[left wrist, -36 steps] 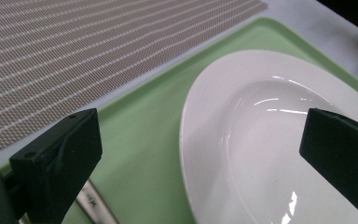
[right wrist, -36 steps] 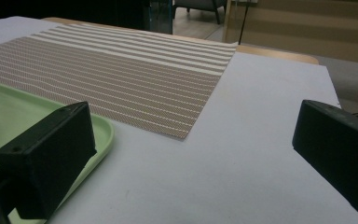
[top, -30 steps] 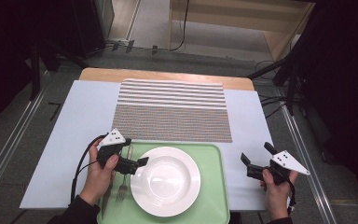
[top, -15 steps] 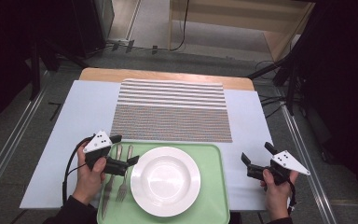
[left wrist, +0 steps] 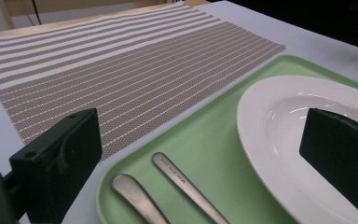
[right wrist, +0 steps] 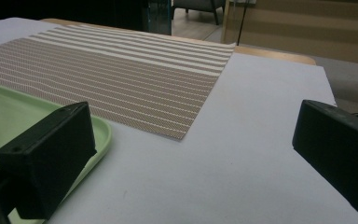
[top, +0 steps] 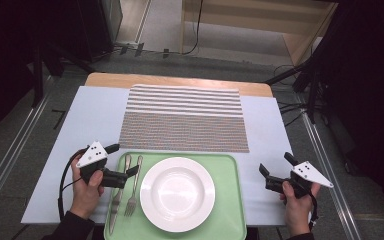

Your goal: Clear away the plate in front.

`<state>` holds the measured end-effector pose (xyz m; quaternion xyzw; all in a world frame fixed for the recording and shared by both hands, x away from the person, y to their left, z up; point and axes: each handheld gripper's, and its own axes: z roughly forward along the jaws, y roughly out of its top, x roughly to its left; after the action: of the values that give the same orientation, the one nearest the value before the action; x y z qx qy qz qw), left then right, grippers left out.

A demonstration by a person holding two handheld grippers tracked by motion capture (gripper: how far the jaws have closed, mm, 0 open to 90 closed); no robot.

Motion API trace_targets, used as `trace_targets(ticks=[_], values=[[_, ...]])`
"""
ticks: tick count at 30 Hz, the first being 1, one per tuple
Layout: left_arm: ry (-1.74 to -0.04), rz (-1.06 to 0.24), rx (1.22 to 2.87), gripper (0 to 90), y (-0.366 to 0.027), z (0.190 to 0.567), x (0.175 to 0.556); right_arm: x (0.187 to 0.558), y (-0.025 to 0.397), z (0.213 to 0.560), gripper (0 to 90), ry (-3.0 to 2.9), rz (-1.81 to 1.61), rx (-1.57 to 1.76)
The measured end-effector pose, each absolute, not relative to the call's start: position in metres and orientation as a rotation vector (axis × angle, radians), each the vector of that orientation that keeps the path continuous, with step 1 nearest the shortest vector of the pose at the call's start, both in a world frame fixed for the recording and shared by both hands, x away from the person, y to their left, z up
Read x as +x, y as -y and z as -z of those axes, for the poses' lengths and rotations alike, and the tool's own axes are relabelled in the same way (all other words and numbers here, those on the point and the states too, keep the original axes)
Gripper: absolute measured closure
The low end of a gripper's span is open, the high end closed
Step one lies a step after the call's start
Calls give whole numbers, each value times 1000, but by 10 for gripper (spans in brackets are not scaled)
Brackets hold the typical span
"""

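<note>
A white plate [top: 177,194] sits in the middle of a green tray [top: 230,165] at the table's near edge. A knife [top: 116,200] and a fork [top: 134,187] lie in the tray left of the plate. My left gripper [top: 123,160] is open and hovers over the tray's left rim, above the far ends of the cutlery. In the left gripper view, the left gripper [left wrist: 200,154] has its jaws wide apart around two cutlery handles [left wrist: 186,182] and the plate [left wrist: 279,116]. My right gripper [top: 276,165] is open and empty, right of the tray; in its own view the right gripper [right wrist: 193,158] spans bare cloth.
A striped woven placemat [top: 185,120] lies flat beyond the tray on the pale blue table cover [top: 90,120]. The cover's near right part [right wrist: 261,116] is bare. The wooden table edge [top: 180,80] shows at the far side, with dark floor and cables around.
My left gripper has moved left, from the plate's left edge to above the cutlery at the tray's left rim. The right gripper has stayed put.
</note>
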<state>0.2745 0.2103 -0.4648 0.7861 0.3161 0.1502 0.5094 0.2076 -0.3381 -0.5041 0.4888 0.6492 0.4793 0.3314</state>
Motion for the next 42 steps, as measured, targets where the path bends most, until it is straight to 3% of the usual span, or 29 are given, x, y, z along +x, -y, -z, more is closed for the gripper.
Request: trace_targets(ticks=[42], values=[[-924, -459, 1787, 0, -300, 476, 268, 208, 340, 505, 0, -1693, -1250, 1278]])
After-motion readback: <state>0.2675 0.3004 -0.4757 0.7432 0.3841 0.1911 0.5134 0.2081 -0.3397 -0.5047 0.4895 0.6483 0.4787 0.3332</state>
